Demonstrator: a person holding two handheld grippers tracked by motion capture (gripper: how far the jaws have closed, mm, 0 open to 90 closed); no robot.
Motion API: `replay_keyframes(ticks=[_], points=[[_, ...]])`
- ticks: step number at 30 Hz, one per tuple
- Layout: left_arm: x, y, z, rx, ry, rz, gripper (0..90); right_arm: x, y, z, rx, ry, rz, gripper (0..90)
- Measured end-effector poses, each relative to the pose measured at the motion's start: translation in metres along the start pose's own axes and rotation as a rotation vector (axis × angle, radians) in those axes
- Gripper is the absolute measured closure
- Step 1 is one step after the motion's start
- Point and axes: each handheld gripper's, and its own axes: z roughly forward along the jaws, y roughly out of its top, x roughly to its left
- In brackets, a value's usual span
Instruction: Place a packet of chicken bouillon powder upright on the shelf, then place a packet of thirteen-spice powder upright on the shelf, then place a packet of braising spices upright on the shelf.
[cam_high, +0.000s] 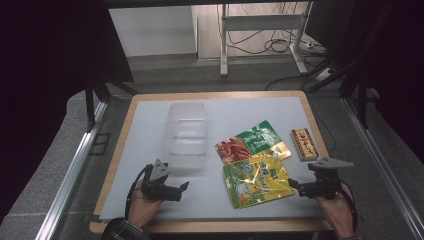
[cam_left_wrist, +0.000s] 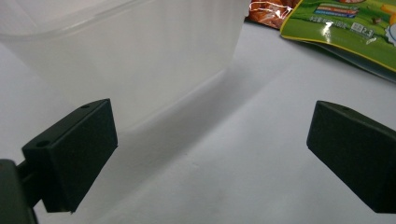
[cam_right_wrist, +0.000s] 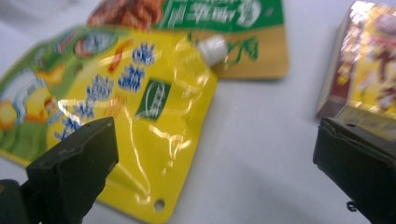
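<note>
Nearby, the left gripper (cam_left_wrist: 210, 163), jaws spread, faces a frosted plastic box (cam_high: 187, 135) at eleven o'clock. Spread too, the right gripper (cam_right_wrist: 215, 172) hovers by a glossy, crinkled yellow pouch (cam_right_wrist: 126, 107).

In my right gripper view the small box (cam_right_wrist: 369, 70) is blurred and cut off at the right edge, its print unreadable. My left gripper view crops the clear container (cam_left_wrist: 126, 51) at the top and left, and the yellow pouch (cam_left_wrist: 345, 28) at the right.
</note>
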Motion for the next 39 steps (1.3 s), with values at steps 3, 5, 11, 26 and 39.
replay_keyframes(ticks=[3,5,11,26,39], points=[[0.0,0.0,-0.001,-0.02,0.015,0.007,0.6,-0.001,0.002,-0.005,-0.057,-0.011,0.023,0.0],[0.0,0.0,-0.002,-0.027,0.018,0.018,0.6,-0.001,0.002,-0.007,-0.068,-0.022,0.036,0.0],[-0.004,0.001,-0.003,-0.059,-0.009,0.027,0.5,-0.001,0.0,-0.001,-0.029,-0.003,0.027,0.0],[-0.009,0.002,0.002,-0.008,-0.052,0.045,0.0,0.0,0.0,0.002,0.0,0.023,0.016,0.0],[-0.017,0.006,0.004,0.018,-0.019,0.076,1.1,0.001,0.0,0.002,0.008,0.024,0.011,0.0]])
